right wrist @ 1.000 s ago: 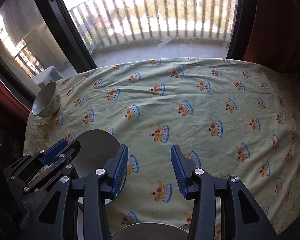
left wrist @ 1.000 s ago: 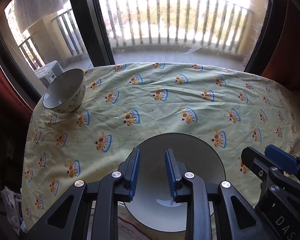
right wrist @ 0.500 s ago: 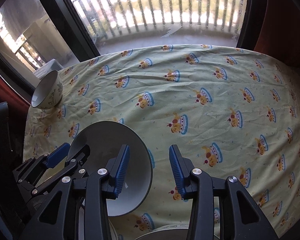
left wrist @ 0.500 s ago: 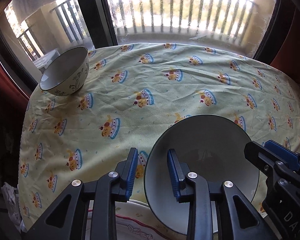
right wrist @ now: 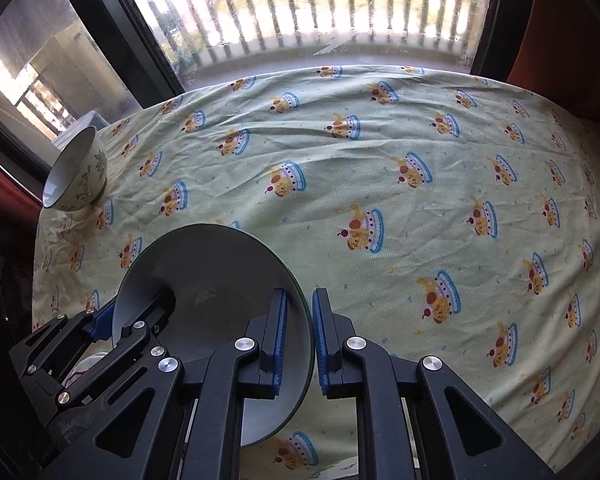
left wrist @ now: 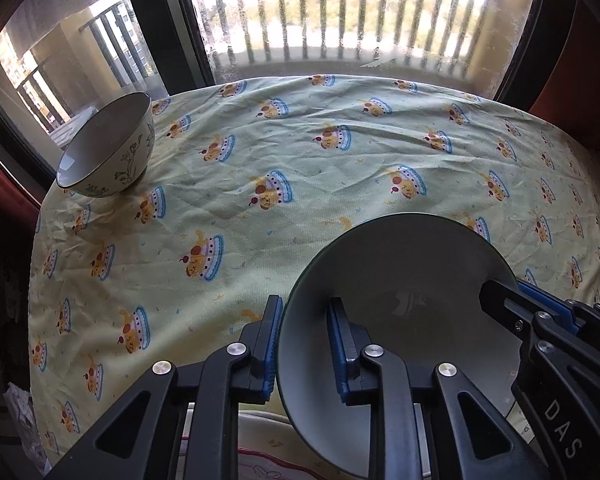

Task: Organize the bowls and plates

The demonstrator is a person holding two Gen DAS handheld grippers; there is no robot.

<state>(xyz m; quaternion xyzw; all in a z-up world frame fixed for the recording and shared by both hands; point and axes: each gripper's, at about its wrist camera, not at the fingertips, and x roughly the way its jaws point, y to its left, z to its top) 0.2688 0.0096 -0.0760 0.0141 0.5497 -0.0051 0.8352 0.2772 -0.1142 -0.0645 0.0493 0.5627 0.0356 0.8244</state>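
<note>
- Both grippers are angling steeply down: left gripper (left wrist: 302, 348) and right gripper (right wrist: 299, 340) are each clamping opposite rims of the grey bowl (left wrist: 400, 300), lower centre.
- Left view alone is showing a plate edge (left wrist: 260, 456) beneath; the floral bowl (left wrist: 108, 148) is sitting upper left.

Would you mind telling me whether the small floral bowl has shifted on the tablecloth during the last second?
No. The small floral bowl sits at the same far-left corner of the tablecloth, by the window frame; only the camera moved.

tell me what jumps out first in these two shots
A big grey bowl sits in the near foreground, its rim pinched on opposite sides by the left gripper and the right gripper. Under it spreads a pale yellow tablecloth with a cartoon print. A small flowered bowl stands alone at the far left corner.
</note>
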